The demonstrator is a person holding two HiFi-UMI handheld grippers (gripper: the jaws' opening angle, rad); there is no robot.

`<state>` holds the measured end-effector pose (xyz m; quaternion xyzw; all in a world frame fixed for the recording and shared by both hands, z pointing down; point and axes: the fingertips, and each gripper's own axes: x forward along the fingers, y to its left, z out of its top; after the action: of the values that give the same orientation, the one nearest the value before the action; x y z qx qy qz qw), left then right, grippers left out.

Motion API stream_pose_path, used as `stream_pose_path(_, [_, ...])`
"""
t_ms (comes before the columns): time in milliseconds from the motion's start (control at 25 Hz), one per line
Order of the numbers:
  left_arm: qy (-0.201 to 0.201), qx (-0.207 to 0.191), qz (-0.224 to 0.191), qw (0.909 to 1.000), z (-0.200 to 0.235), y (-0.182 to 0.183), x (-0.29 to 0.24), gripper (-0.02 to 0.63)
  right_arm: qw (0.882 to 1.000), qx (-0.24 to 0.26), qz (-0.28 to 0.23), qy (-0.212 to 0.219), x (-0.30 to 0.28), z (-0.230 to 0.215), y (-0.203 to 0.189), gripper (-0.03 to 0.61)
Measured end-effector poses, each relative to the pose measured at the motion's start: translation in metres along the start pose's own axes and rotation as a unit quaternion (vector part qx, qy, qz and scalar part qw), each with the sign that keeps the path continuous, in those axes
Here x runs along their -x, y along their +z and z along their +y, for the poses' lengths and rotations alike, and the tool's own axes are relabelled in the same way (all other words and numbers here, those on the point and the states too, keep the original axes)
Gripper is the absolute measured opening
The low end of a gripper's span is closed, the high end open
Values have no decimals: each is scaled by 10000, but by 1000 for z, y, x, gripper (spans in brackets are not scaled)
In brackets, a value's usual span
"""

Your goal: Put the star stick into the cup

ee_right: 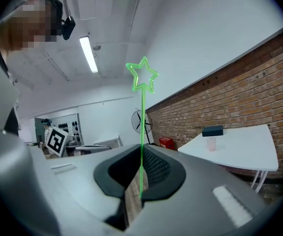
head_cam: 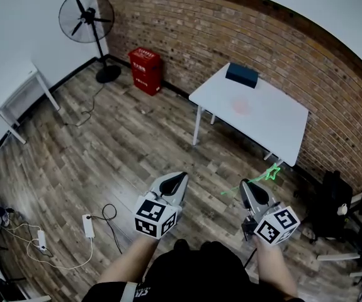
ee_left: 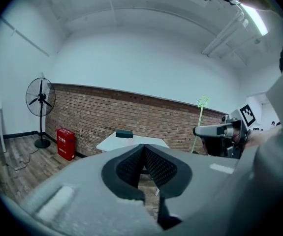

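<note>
Head view: both grippers are being held over a wooden floor, the left gripper with jaws being pressed together on nothing, the right gripper with jaws being clamped on the thin green star stick. Farther off, well apart, a cup is being borne on a white table.

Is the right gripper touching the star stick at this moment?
Touching. In its own view, the right gripper has its jaws closed on the star stick, whose green shaft rises from between them.
</note>
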<state>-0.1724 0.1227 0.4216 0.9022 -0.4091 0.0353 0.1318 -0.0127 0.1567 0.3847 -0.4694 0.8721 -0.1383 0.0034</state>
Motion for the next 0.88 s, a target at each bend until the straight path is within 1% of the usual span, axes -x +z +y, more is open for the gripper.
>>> stream_pose_path(200, [24, 81, 56, 9999, 17, -2, -19, 6, 10000, -16, 28, 51, -23, -11, 4, 11])
stream_pose_path(320, [15, 62, 126, 9999, 24, -2, -35, 6, 9999, -142, 9, 33, -35, -28, 1, 11])
stream_pose_path(440, [75, -14, 174, 9998, 40, 5, -58, 6, 9996, -272, -57, 47, -56, -52, 3, 11])
stream_pose_path(640, [178, -92, 275, 9994, 66, 15, -117, 6, 9990, -403, -132, 147, -97, -104, 11, 11])
stream_pose_path(880, [201, -57, 351, 9992, 89, 41, -203, 6, 9982, -556, -110, 195, -152, -186, 33, 11])
